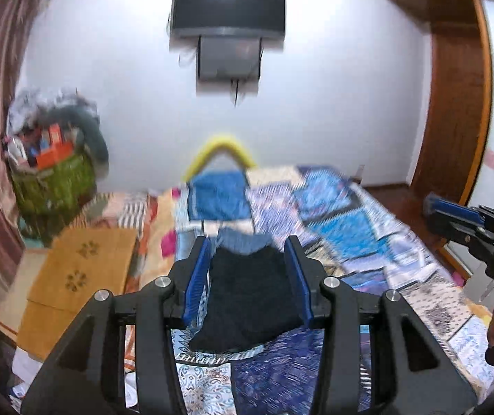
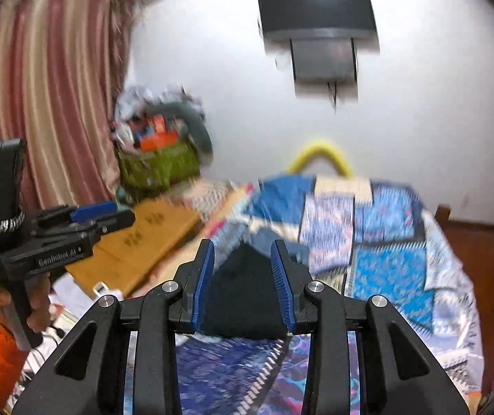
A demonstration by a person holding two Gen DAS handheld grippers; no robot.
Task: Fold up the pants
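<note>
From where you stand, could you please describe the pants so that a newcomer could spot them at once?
Start at the bed with the blue patchwork quilt under the wall TV. On its near end lies a dark, compact bundle, the pants. They are the only plain near-black cloth there; everything around them is bright and patterned.

Pants (image 1: 247, 297): dark matt cloth, soft-looking. Left tool (image 1: 248, 276): matt black plastic, ribbed blue pads (image 1: 196, 278), bright metal pins. Bedspread (image 2: 385, 242): printed patchwork cloth; door frame (image 1: 454, 103): glossy wood.
</note>
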